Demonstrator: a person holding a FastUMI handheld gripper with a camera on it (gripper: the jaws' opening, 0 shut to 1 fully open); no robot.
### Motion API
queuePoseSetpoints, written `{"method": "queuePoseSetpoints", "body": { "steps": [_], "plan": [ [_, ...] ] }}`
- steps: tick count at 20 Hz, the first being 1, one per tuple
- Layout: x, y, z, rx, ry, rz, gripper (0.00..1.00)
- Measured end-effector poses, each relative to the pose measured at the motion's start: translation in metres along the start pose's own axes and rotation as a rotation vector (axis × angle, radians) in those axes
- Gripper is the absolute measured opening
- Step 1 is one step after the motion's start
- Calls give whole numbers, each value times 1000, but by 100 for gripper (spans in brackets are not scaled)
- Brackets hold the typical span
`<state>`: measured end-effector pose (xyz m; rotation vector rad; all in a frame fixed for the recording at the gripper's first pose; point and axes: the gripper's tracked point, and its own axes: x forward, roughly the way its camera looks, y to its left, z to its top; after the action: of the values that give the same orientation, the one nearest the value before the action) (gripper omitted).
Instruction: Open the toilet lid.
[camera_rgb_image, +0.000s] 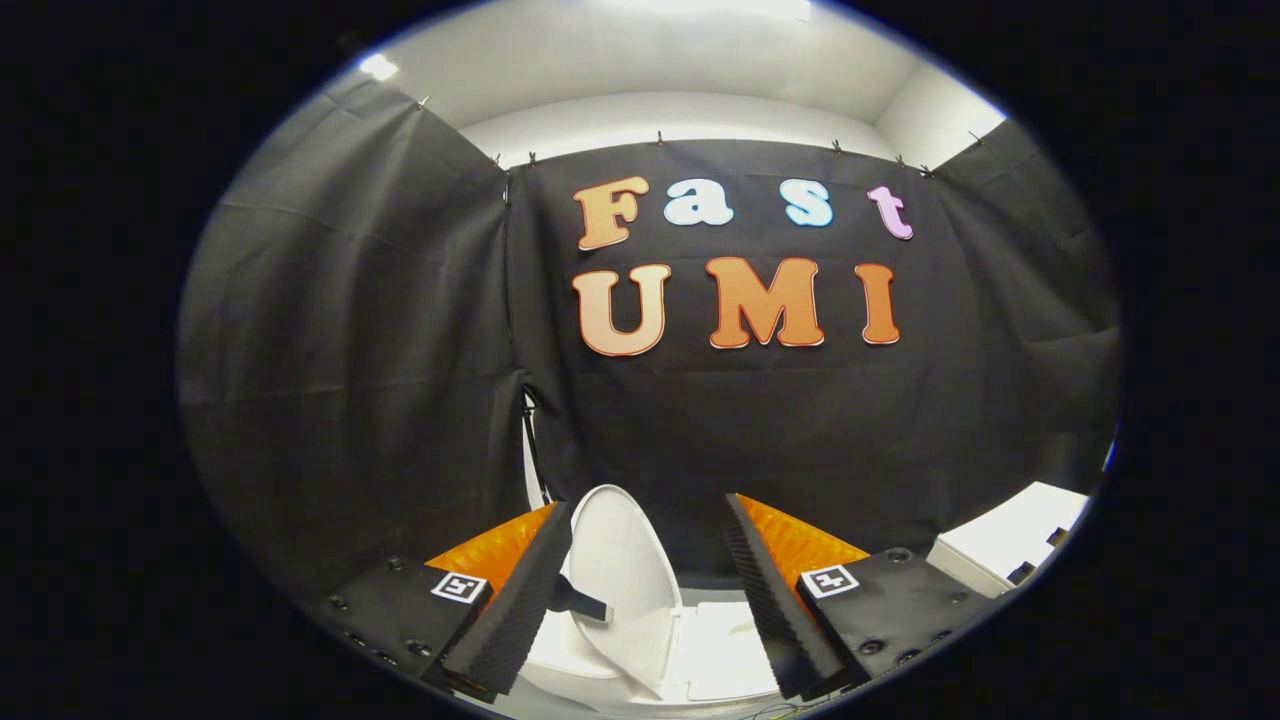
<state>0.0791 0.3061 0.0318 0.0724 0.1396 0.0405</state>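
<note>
At the bottom centre of the frame, the toilet lid (625, 580) stands raised between the wide-open claw (650, 600) fingers — ease it back gently, I'd judge, until it rests upright.

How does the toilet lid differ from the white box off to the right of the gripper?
Toilet lid is rounded and oval; white box is flat-topped with straight edges. The lid stands raised, tilted up on edge; the box lies level. The lid sits between the fingers of the open gripper, nearer one of them; the box is outside them, against the black cloth wall. Both are white.
</note>
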Motion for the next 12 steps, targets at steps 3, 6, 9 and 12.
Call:
{"method": "queuePoseSetpoints", "body": {
  "steps": [3,6,9,12],
  "plan": [
    [-9,-6,25,33,-29,14,98],
    [-12,-19,36,27,-33,23,98],
    [-16,-27,45,59,-43,46,98],
    [-19,-43,54,116,-59,56,98]
  ]
}}
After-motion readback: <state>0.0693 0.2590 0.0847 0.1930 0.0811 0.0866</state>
